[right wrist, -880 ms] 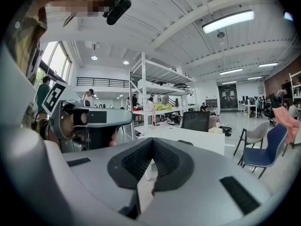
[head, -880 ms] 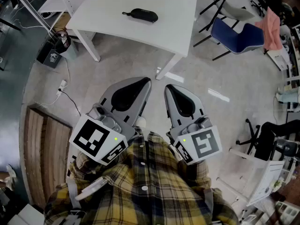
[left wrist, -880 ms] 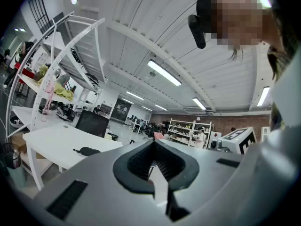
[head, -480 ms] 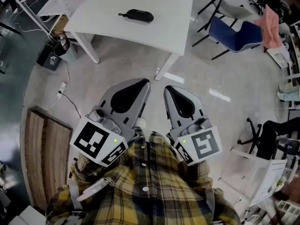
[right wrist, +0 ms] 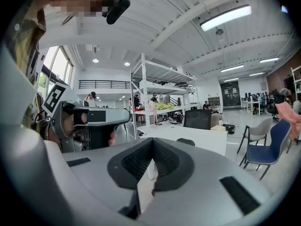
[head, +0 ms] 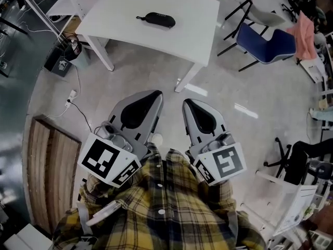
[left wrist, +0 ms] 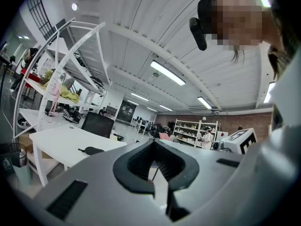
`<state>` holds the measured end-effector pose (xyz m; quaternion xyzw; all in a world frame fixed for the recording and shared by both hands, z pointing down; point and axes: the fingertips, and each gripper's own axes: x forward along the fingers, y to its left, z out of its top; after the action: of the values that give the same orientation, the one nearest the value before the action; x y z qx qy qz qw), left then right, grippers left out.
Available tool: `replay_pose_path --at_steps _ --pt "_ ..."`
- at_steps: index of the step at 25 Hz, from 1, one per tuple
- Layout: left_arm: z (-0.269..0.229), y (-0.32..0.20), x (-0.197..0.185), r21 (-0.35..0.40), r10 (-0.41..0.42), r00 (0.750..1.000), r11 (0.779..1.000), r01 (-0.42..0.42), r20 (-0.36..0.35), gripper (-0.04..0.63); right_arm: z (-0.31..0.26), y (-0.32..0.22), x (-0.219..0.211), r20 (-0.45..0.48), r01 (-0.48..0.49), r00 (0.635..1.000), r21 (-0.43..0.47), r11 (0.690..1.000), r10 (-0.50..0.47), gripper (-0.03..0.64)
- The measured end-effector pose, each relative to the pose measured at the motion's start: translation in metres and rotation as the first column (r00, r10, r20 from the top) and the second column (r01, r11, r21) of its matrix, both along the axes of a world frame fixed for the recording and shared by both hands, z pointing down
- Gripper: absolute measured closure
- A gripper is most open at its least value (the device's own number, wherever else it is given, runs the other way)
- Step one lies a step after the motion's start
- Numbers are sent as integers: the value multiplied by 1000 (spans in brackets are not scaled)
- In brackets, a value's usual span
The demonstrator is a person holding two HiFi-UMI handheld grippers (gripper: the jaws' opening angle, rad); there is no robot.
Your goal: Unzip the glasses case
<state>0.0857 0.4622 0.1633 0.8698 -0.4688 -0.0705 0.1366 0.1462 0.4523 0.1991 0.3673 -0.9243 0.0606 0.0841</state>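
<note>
The black glasses case (head: 156,19) lies zipped on the white table (head: 192,30), far ahead of both grippers, with its pull tab at its left end. My left gripper (head: 157,95) and right gripper (head: 187,103) are held side by side close to the body over the floor, both shut and empty. In the left gripper view the case (left wrist: 92,150) shows small on the table (left wrist: 51,140), left of the closed jaw tips (left wrist: 153,143). In the right gripper view the case (right wrist: 186,141) sits on the table (right wrist: 207,144) just beyond the closed tips (right wrist: 151,142).
A blue chair (head: 265,40) and a pink cloth (head: 305,27) stand right of the table. A bin (head: 70,47) and cables (head: 73,95) lie by the table's left legs. A wooden panel (head: 49,171) is at left, a white frame (head: 291,197) at right. Concrete floor lies between me and the table.
The head view has shifted a little, so the table and case sit slightly further right in the picture. Both grippers stay shut and keep their place in front of the body.
</note>
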Motion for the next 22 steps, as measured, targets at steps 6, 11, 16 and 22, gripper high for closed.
replay_pose_path --at_steps 6,11,16,22 --pt "5 -38 -36 5 -14 1000 1000 14 -10 589 5 -37 -29 -14 -7 1000 -2 1000 7 618" --pt "3 -91 -70 8 8 1000 1000 -8 -17 589 4 -87 -62 -22 -32 999 -5 999 32 617" --pt "2 -147 -107 6 52 999 999 -52 -11 589 4 -143 -104 -24 -61 998 -10 998 61 618" --pt "7 -195 -144 -2 131 991 991 -131 9 589 9 -190 -145 -21 -130 991 -26 991 129 618"
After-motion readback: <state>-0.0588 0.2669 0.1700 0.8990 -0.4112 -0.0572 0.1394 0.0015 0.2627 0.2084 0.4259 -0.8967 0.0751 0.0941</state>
